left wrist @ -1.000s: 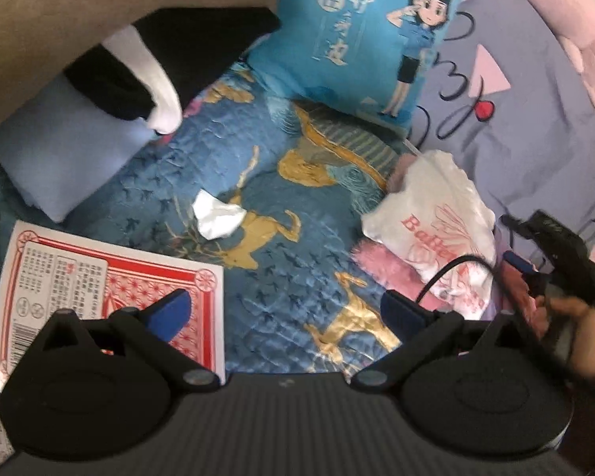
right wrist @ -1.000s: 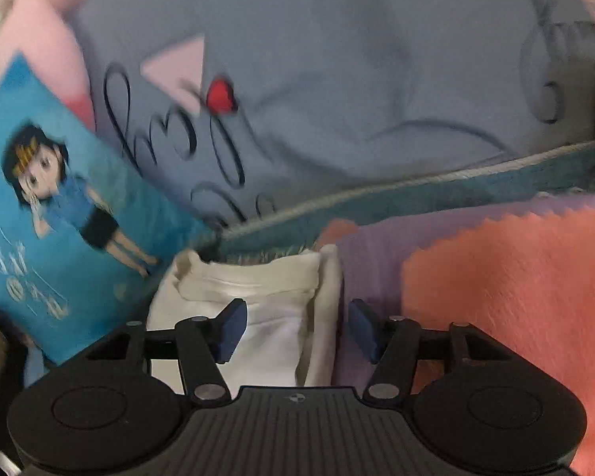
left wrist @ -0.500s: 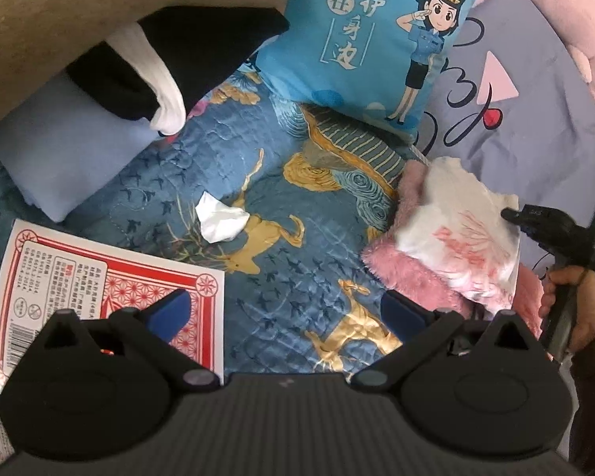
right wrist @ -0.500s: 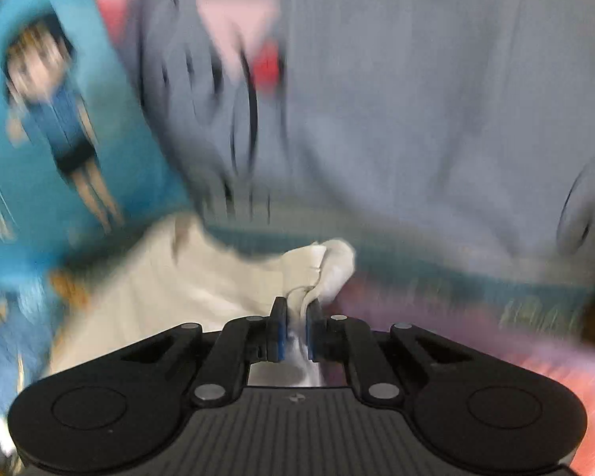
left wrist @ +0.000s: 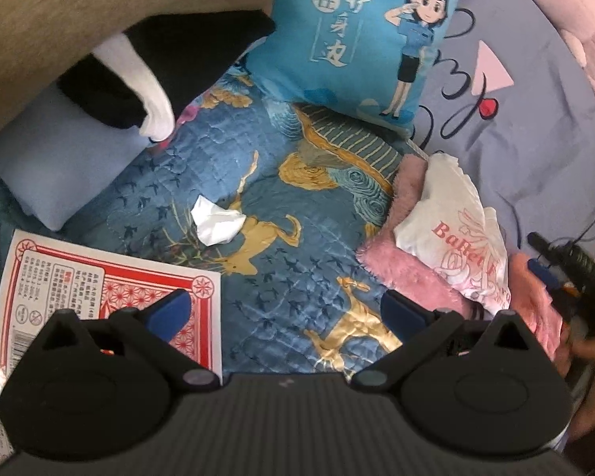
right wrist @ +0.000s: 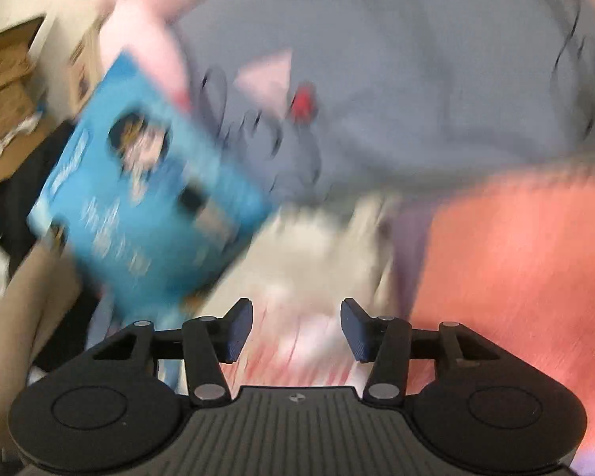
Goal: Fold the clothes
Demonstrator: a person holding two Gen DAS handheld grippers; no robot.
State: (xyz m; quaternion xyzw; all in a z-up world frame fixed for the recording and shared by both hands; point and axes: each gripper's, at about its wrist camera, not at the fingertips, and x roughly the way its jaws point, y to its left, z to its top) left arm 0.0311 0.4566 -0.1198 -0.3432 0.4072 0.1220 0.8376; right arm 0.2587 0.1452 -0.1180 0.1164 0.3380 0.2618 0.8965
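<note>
A folded white garment (left wrist: 452, 234) with red lettering lies on a pink fluffy cloth (left wrist: 408, 273) at the right of the blue patterned quilt (left wrist: 281, 238). My left gripper (left wrist: 283, 313) hovers open over the quilt, nothing between its blue pads. To the right of the garment, the right gripper (left wrist: 551, 261) is seen from the side in a hand. In the blurred right wrist view, my right gripper (right wrist: 295, 331) has its jaws opening, apart above the white garment (right wrist: 313, 273), with no pad pressing on it. A coral cloth (right wrist: 515, 277) lies to its right.
A blue cartoon cushion (left wrist: 361, 27) stands at the back, grey-blue bedding (left wrist: 535, 139) beyond it. A crumpled tissue (left wrist: 216, 224) lies mid-quilt. A red-and-white printed sheet (left wrist: 99, 289) sits at the lower left. Black-and-white clothing (left wrist: 158, 71) rests on a pale blue pillow (left wrist: 55, 162).
The right gripper closed on an edge of the white garment, carried it over, then let go and spread its jaws. The garment now lies flatter on the pink cloth. My left gripper stayed put.
</note>
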